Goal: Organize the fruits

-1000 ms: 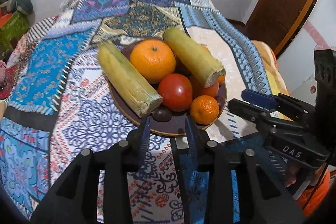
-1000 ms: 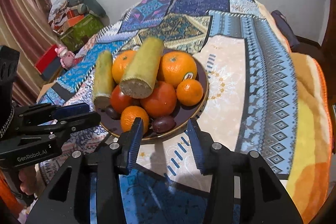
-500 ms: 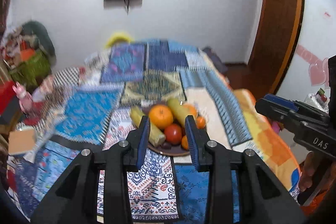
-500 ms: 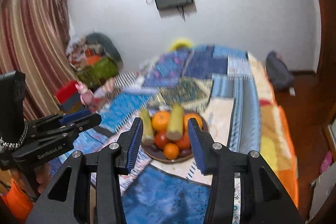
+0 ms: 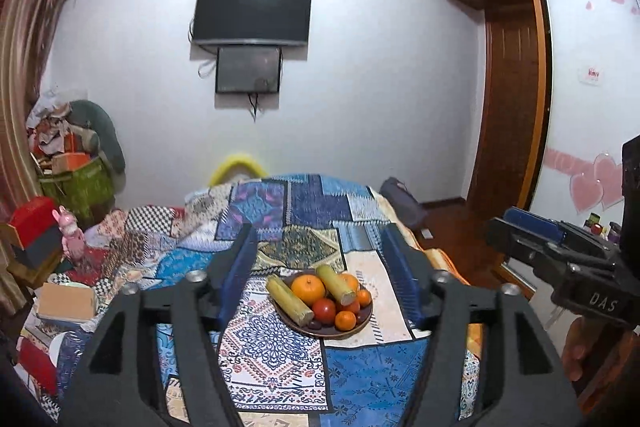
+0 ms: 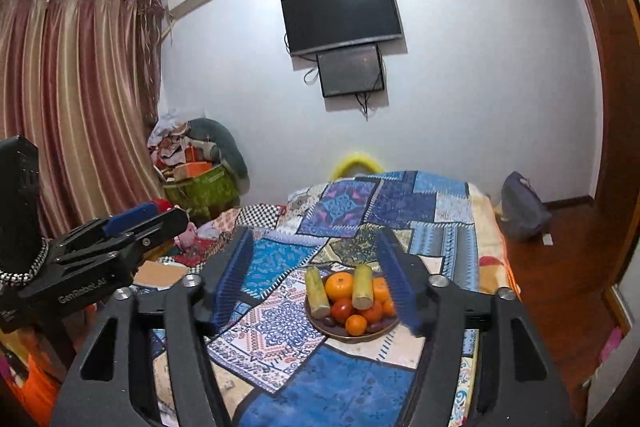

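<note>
A round dark brown plate (image 5: 362, 325) of fruit sits on a bed covered with a blue patchwork quilt (image 5: 280, 351) in a white-walled bedroom. The plate lies near the middle of the quilt, well ahead of both cameras. On it rest 2 yellow-green sugarcane sections (image 5: 289, 298), each cut flat at the near end, with a large orange (image 5: 308, 287) lying between them. In front of the orange sit 2 red tomatoes (image 5: 324, 310), a small orange mandarin (image 5: 345, 320) and some small dark fruits at the plate's near rim.

The left hand-held gripper (image 5: 320, 279) is spread wide with nothing between its blue-padded black fingers (image 5: 236, 279); it is raised well away from the plate, which appears in the gap between them. The right hand-held gripper (image 6: 312, 279) is likewise spread wide and holds nothing, also well back from the plate (image 6: 372, 334). Each gripper shows at the edge of the other's view, side on.

On the far wall hang a black flat television (image 5: 251, 14) and a smaller dark screen (image 5: 248, 69) just below it. Striped pink-brown curtains (image 6: 68, 115) cover the left side, with a pile of clothes and boxes (image 6: 192, 163) in the corner. A brown wooden wardrobe (image 5: 508, 99) stands on the right.
</note>
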`<state>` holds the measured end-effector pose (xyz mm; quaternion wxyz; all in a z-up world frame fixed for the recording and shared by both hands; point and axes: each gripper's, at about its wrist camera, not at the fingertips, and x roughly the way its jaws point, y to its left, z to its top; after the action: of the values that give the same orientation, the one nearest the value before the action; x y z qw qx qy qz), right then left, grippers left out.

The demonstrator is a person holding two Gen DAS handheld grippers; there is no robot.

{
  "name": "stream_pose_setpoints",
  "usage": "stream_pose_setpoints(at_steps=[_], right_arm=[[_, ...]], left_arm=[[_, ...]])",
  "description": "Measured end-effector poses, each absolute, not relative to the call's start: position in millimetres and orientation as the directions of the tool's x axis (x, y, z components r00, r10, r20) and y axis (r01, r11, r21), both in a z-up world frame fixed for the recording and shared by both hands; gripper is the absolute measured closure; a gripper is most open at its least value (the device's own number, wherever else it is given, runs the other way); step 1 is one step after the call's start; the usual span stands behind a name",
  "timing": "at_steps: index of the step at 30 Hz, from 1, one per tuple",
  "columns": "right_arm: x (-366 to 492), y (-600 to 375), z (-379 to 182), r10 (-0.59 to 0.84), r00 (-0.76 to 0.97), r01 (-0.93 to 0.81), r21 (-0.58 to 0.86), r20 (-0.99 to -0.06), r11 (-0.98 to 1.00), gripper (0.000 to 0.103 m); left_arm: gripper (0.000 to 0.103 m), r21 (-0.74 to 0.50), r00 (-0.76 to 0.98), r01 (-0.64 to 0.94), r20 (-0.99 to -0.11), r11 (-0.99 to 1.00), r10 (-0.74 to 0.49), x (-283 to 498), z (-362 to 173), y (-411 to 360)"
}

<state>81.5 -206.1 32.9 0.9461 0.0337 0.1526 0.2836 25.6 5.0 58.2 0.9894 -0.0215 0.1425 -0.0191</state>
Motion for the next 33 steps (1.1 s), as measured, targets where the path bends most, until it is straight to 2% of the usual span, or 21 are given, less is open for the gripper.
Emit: stream_pose_setpoints(at_steps=[2, 7, 10, 14, 33], right_arm=[[77.2, -203.6, 32.7, 0.522, 0.814, -0.504, 0.138, -0.254, 0.853, 0.021], [70.8, -199.2, 33.0, 0.479, 0.845, -0.468, 0.106, -0.236, 0.877, 0.01], [70.7, -197.2, 31.7, 0.471, 0.851, -0.461, 0.1, -0.234, 0.882, 0.002], [65.7, -197.6, 31.2, 0.453, 0.862, -0.446, 0.084, -0.226, 0.891, 0.0], [55.8, -201.1, 30.1, 0.435, 0.871, -0.428, 0.083, -0.228, 0.9, 0.0]], left_arm=[[0.025, -0.048, 0.965, 0.029, -0.26, 0.998, -0.04, 16.7, 60.1, 7.0], [0.009, -0.036, 0.972, 0.018, -0.235, 0.999, -0.026, 4.6, 61.6, 9.9], [0.006, -0.041, 0.973, 0.017, -0.229, 0.999, -0.026, 1.2, 61.9, 12.1], [0.0, -0.042, 0.975, 0.013, -0.223, 0.999, -0.022, -2.6, 60.6, 12.4], [0.0, -0.042, 0.971, 0.011, -0.238, 0.999, -0.021, -0.6, 54.1, 10.1]])
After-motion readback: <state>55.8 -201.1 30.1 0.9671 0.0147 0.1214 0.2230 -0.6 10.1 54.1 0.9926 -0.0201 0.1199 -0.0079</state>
